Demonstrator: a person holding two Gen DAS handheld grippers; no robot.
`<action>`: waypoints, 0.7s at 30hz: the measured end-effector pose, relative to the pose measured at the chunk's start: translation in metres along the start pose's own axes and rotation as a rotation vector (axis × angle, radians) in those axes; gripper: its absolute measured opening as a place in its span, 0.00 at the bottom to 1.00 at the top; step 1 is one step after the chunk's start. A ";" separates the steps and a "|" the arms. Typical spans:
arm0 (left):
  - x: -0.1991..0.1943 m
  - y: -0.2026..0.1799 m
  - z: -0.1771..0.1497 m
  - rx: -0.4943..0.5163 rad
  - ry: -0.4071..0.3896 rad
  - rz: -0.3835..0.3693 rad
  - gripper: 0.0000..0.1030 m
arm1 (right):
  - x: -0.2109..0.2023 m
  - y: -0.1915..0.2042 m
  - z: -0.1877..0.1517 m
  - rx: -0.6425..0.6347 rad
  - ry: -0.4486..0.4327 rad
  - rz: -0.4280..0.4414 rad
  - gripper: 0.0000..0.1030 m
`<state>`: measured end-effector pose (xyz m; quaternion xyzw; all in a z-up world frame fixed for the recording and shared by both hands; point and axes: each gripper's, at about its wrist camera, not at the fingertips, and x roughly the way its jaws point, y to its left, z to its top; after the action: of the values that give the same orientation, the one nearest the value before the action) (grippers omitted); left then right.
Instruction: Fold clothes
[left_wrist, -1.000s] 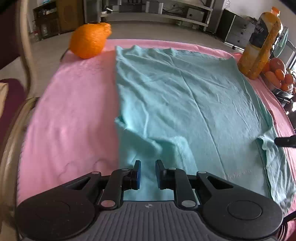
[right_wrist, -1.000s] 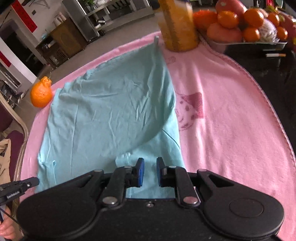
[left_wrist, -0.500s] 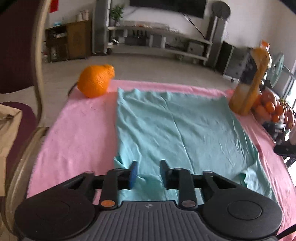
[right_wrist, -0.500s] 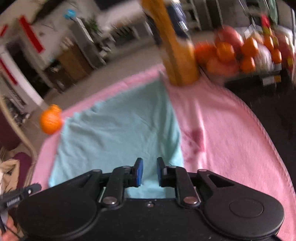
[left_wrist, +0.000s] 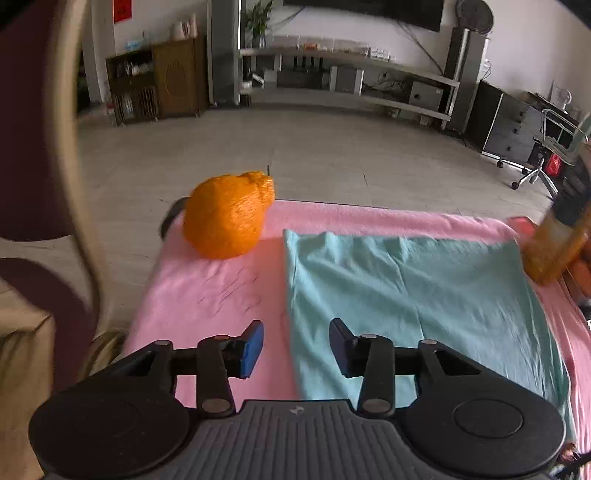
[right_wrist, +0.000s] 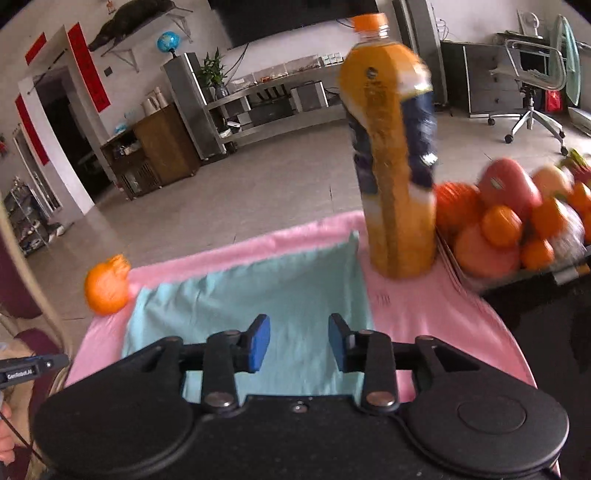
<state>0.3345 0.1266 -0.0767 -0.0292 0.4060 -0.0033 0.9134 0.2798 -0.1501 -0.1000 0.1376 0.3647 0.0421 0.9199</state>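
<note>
Lying flat, teal garment (left_wrist: 406, 295) beneath both gaping, empty grippers.

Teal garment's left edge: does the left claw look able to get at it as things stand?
Probably yes. The left claw is open, with the teal garment's left edge lying flat on the pink towel between its fingers; nothing blocks it.

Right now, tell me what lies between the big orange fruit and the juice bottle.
The folded teal garment spans most of that stretch, between the orange fruit and the juice bottle, with strips of pink towel either side; both wrist views show it.
</note>
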 end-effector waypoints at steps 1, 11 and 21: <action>0.014 0.000 0.007 -0.001 0.011 0.002 0.44 | 0.013 0.002 0.009 -0.003 0.000 -0.016 0.34; 0.133 -0.009 0.034 0.029 0.072 0.072 0.45 | 0.152 -0.002 0.037 0.041 0.047 -0.165 0.34; 0.157 -0.028 0.047 0.088 -0.036 0.080 0.03 | 0.217 -0.002 0.033 0.019 0.028 -0.268 0.21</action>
<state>0.4747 0.0959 -0.1598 0.0273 0.3898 0.0159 0.9204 0.4601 -0.1210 -0.2207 0.0957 0.3931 -0.0824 0.9108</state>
